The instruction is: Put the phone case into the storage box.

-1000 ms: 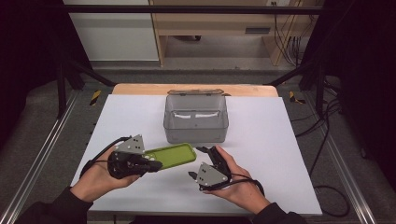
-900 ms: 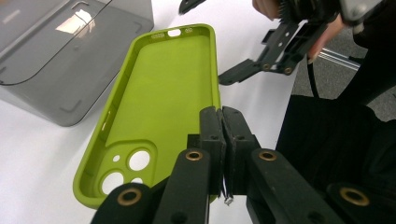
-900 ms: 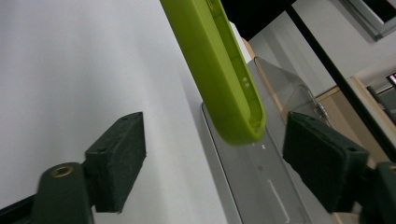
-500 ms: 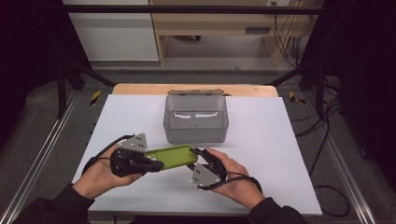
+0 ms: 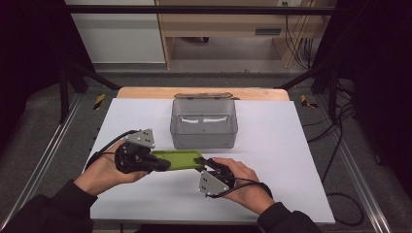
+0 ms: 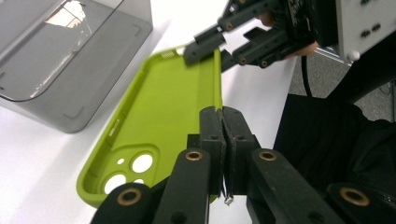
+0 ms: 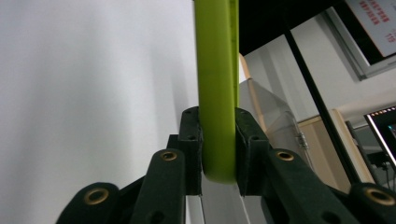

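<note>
The green phone case [image 5: 177, 159] is held between the two tools just above the white counter [image 5: 291, 160], in front of the clear grey box [image 5: 204, 125] and near its front wall. The left tool [image 5: 163, 164] is clamped on one long rim of the case — in the left gripper view its jaws meet on that thin edge, close to the end with the camera cut-outs. The right tool [image 5: 203, 161] has just been closing, and its jaws now press on the opposite end of the case; the right gripper view shows the green edge [image 7: 217, 93] squeezed between both pads. In the left gripper view the case [image 6: 163, 116] lies hollow side up.

To the right of the right hand [image 5: 243, 182] the counter is bare out to its edge, and a strip stays free along the near edge below both hands. The gap between case and box is narrow.

The tool bodies cover both ends of the case in the high view. The box's far rim blends with the wooden edge behind it, and what lies inside the box is hard to make out — pale reflections on its wall.
</note>
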`<state>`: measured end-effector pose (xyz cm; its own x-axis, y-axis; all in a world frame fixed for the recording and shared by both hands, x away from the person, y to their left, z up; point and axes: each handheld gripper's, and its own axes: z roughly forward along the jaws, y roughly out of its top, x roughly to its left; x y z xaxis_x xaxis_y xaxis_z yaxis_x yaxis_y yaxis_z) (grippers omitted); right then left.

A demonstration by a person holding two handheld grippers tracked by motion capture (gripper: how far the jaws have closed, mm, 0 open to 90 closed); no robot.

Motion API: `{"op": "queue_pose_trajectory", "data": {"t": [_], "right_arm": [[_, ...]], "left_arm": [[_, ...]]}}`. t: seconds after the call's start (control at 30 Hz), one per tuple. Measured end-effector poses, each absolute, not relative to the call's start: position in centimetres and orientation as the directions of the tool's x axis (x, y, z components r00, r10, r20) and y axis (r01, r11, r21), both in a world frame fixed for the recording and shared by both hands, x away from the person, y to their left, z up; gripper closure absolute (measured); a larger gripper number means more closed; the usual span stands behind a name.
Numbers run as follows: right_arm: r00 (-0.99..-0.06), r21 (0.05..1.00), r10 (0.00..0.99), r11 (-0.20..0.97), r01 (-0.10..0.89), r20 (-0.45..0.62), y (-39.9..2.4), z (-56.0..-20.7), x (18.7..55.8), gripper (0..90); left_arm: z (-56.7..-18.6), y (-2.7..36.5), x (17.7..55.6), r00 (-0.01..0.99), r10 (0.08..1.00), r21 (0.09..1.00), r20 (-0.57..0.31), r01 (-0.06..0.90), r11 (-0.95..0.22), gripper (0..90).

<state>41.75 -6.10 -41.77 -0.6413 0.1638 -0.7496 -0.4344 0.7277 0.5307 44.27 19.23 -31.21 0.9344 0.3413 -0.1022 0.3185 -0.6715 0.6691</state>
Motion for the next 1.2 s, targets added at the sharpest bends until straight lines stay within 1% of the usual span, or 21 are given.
{"op": "queue_pose_trajectory", "data": {"t": [0.23, 0.33, 0.43, 0.47, 0.5, 0.57, 0.6, 0.67, 0.7, 0.73, 0.77, 0.8, 0.87, 0.93, 1.03, 1.13, 1.2], "right_arm": [[-0.650, 0.529, 0.154, 0.730, -0.432, -0.744, -6.2, -41.9, 41.6, 77.3], [-0.655, 0.528, 0.149, 0.733, -0.430, -0.741, -6.2, -42.0, 41.7, 77.4], [-0.674, 0.546, 0.164, 0.734, -0.404, -0.720, -6.2, -42.1, 41.9, 77.4], [-0.680, 0.552, 0.169, 0.734, -0.397, -0.714, -6.2, -42.2, 42.1, 77.3], [-0.683, 0.554, 0.179, 0.740, -0.381, -0.709, -6.1, -42.2, 42.3, 77.3], [-0.690, 0.570, 0.207, 0.744, -0.350, -0.693, -6.0, -42.3, 42.6, 77.3], [-0.696, 0.580, 0.220, 0.742, -0.336, -0.683, -6.0, -42.4, 42.8, 77.3], [-0.702, 0.614, 0.277, 0.738, -0.281, -0.655, -6.1, -42.2, 43.0, 77.3], [-0.702, 0.614, 0.277, 0.738, -0.281, -0.655, -6.1, -42.2, 43.0, 77.3], [-0.705, 0.634, 0.305, 0.728, -0.261, -0.641, -6.1, -42.1, 43.0, 77.3], [-0.718, 0.683, 0.370, 0.703, -0.198, -0.589, -6.1, -41.8, 43.0, 77.3], [-0.718, 0.683, 0.370, 0.703, -0.198, -0.589, -6.1, -41.8, 43.0, 77.3], [-0.724, 0.715, 0.413, 0.682, -0.156, -0.552, -6.0, -41.7, 42.9, 77.3], [-0.721, 0.740, 0.451, 0.661, -0.125, -0.525, -5.8, -41.7, 42.7, 77.3], [-0.707, 0.768, 0.502, 0.634, -0.091, -0.499, -5.6, -41.8, 42.6, 77.3], [-0.709, 0.826, 0.573, 0.563, -0.025, -0.412, -5.6, -42.0, 42.8, 77.3], [-0.701, 0.845, 0.602, 0.534, -0.001, -0.381, -5.5, -42.1, 42.9, 77.3]], "left_arm": [[-31.2, 19.1, 44.7, 0.939, 0.328, 0.661, -0.105, 0.312, -0.682, 88.0], [-31.4, 19.0, 44.8, 0.943, 0.321, 0.664, -0.089, 0.297, -0.687, 87.6], [-31.5, 18.9, 44.9, 0.942, 0.332, 0.674, -0.055, 0.280, -0.684, 85.7], [-31.4, 18.9, 45.0, 0.936, 0.347, 0.689, -0.054, 0.287, -0.665, 81.7], [-31.1, 19.0, 45.1, 0.931, 0.363, 0.708, -0.051, 0.289, -0.644, 74.1], [-30.4, 19.3, 45.3, 0.916, 0.399, 0.754, -0.046, 0.293, -0.587, 63.8], [-29.9, 19.5, 45.3, 0.898, 0.439, 0.790, -0.037, 0.295, -0.537, 58.6], [-29.2, 19.9, 45.2, 0.871, 0.491, 0.834, -0.023, 0.288, -0.471, 37.8], [-28.9, 20.2, 45.1, 0.854, 0.520, 0.853, -0.015, 0.282, -0.439, 37.8], [-28.7, 20.3, 45.0, 0.834, 0.552, 0.868, -0.014, 0.284, -0.407, 34.1], [-28.6, 20.3, 44.9, 0.812, 0.583, 0.877, -0.012, 0.288, -0.384, 27.1], [-28.6, 20.3, 44.7, 0.793, 0.610, 0.888, 0.004, 0.278, -0.367, 27.1], [-28.8, 20.3, 44.4, 0.763, 0.646, 0.907, 0.028, 0.253, -0.338, 20.1], [-28.9, 20.1, 44.0, 0.730, 0.683, 0.923, 0.028, 0.243, -0.297, 13.4], [-29.2, 19.9, 43.6, 0.680, 0.733, 0.937, 0.014, 0.247, -0.247, 9.6], [-29.6, 19.7, 43.3, 0.631, 0.775, 0.948, 0.014, 0.239, -0.211, 7.2], [-29.9, 19.7, 43.2, 0.598, 0.802, 0.957, 0.001, 0.232, -0.175, 6.7]]}}
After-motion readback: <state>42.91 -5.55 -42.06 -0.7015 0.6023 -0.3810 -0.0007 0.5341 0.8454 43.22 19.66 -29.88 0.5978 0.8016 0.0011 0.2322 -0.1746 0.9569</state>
